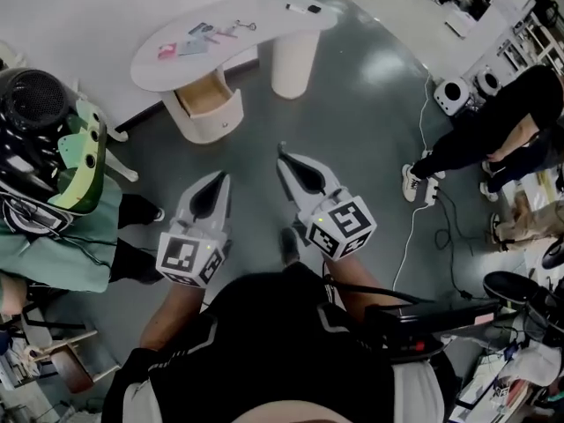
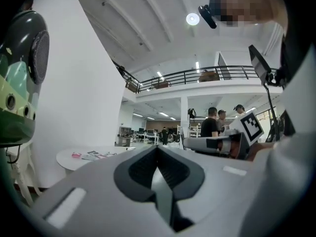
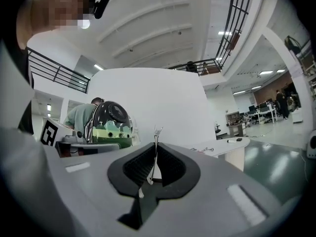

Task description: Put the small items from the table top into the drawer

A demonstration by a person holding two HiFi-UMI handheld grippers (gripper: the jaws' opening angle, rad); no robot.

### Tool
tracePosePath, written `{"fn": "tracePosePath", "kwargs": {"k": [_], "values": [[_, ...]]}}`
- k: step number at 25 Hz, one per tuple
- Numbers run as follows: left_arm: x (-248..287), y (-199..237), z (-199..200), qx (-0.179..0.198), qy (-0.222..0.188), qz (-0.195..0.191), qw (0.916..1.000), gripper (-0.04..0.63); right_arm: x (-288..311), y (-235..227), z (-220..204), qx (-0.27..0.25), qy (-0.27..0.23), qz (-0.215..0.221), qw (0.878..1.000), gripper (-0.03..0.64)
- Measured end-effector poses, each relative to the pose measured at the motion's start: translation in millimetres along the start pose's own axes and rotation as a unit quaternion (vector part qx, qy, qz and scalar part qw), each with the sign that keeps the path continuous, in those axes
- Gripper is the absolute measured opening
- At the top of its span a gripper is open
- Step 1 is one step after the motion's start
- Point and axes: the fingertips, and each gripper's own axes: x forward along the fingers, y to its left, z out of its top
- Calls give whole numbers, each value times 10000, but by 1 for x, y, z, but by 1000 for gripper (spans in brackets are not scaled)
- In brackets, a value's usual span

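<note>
Your left gripper (image 2: 158,151) is clenched, empty; your right gripper (image 3: 156,147) pinches a thin metal piece (image 3: 156,131). Small items (image 1: 198,40) lie on the counter (image 1: 154,67), drawer (image 1: 211,102) open: most remains.

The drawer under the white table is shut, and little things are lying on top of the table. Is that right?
Not quite. The drawer is pulled open, not shut: the head view shows its wooden inside. Little things do lie on top of the white table.
</note>
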Motion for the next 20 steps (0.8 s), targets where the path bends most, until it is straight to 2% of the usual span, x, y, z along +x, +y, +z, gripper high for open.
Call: {"fn": "tracePosePath", "kwargs": {"k": [3,12,20], "values": [[33,16,0,-8,15,233,9997,0,23,-29,3,-27,39,191,9998,17],[135,29,10,95,125,566,9983,0,70,-121,31,2,-9,660,9978,17],[190,34,7,70,157,984,9950,0,101,-181,28,162,89,998,9948,17]]}}
